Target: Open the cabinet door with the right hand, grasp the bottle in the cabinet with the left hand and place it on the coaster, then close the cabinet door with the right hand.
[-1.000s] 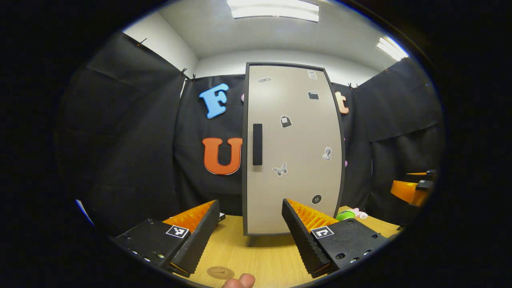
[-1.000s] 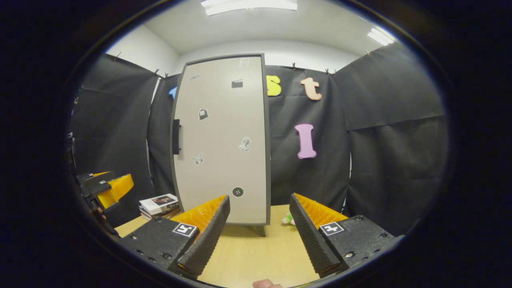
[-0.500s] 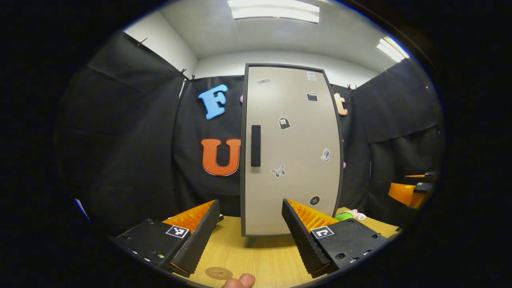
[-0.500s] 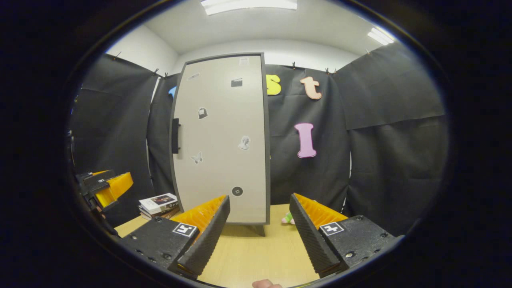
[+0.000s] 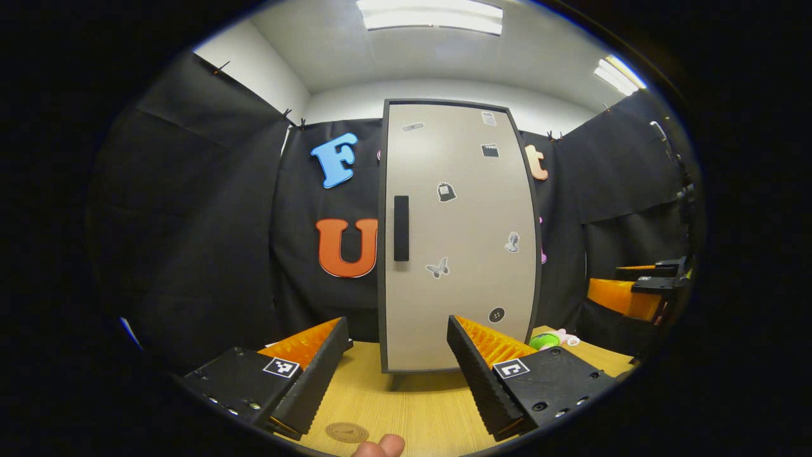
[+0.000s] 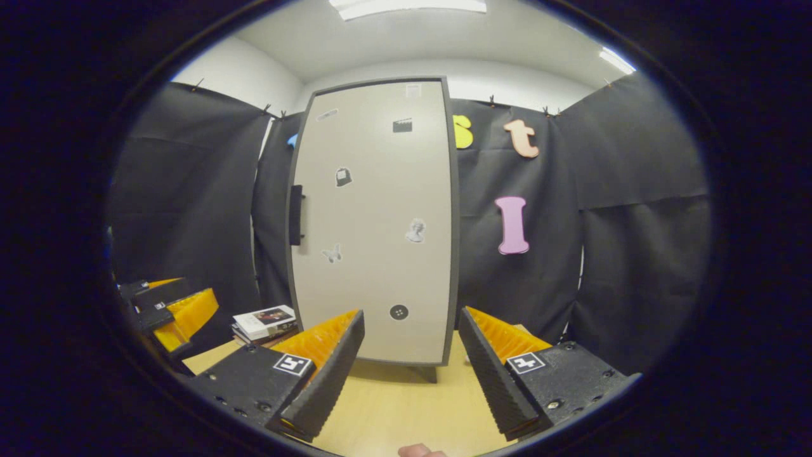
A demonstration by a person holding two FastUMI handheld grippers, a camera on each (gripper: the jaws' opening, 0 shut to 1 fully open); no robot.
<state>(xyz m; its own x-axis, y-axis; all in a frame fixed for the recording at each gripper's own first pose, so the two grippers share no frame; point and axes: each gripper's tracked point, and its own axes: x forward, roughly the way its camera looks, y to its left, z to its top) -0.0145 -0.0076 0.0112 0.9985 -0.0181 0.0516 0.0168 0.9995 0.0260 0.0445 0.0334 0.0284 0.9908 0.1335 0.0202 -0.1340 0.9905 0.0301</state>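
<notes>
Matt smooth cabinet door [image 5: 460,235] — wood-grain table [image 5: 412,406], perhaps laminate.

A short stack of books [image 6: 265,320] lies on the wooden bench [image 6: 406,406] near its back edge toward the left, with a photo cover on the top one. Toward the bench's back right corner sit a green rounded item [image 5: 542,341] and, touching it, a pale pink one [image 5: 564,339], both too small to identify. 2 ceiling light panels [image 5: 430,14] glow overhead.

Black gripper bodies with square markers carry orange-faced ribbed fingers [image 5: 488,346].
</notes>
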